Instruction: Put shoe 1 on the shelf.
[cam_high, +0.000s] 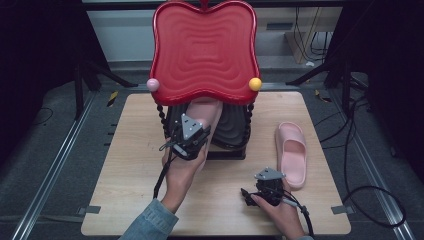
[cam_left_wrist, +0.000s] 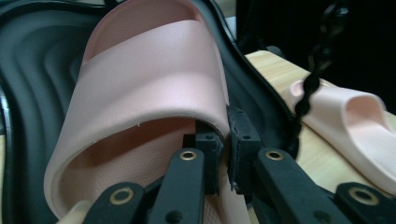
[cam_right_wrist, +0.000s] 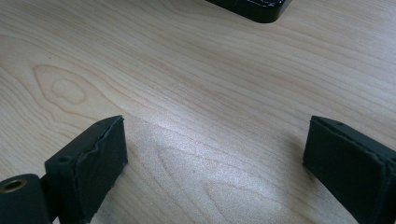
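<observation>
- High view: left tongs (cam_high: 192, 131) sit at the near edge of the rack's black lower shelf (cam_high: 231, 127), under the red upper tray (cam_high: 205, 50), and grip the near end of a pink slipper (cam_high: 206, 111) that lies on that shelf and runs away from the tongs toward the back.
- A person's left hand (cam_high: 182, 167) carries those tongs, with a denim sleeve (cam_high: 150, 225) at the bottom edge.
- Right tongs (cam_high: 248, 196) rest low over the wooden bench (cam_high: 135, 165), well apart from the left tongs and nearer the person; their tips point toward the left side of the bench.
- A second pink slipper (cam_high: 292, 154) lies on the bench just beyond the right tongs and to the right of the rack, touching neither tongs.
- Left gripper view: the two pads of the left tongs (cam_left_wrist: 225, 150) stand narrow, pinched on the rim of the slipper's strap (cam_left_wrist: 149, 79), one pad inside the opening and one outside.
- The black ribbed shelf (cam_left_wrist: 32, 70) surrounds the held slipper; a black beaded post (cam_left_wrist: 310, 84) rises to the right of the tongs, and the second slipper (cam_left_wrist: 355, 126) lies on the bench beyond it.
- Right gripper view: right tongs (cam_right_wrist: 215, 154) stand wide, with bare bench (cam_right_wrist: 196, 70) between the pads and nothing held.
- A black corner of the rack's base (cam_right_wrist: 257, 9) shows well ahead of these tongs.
</observation>
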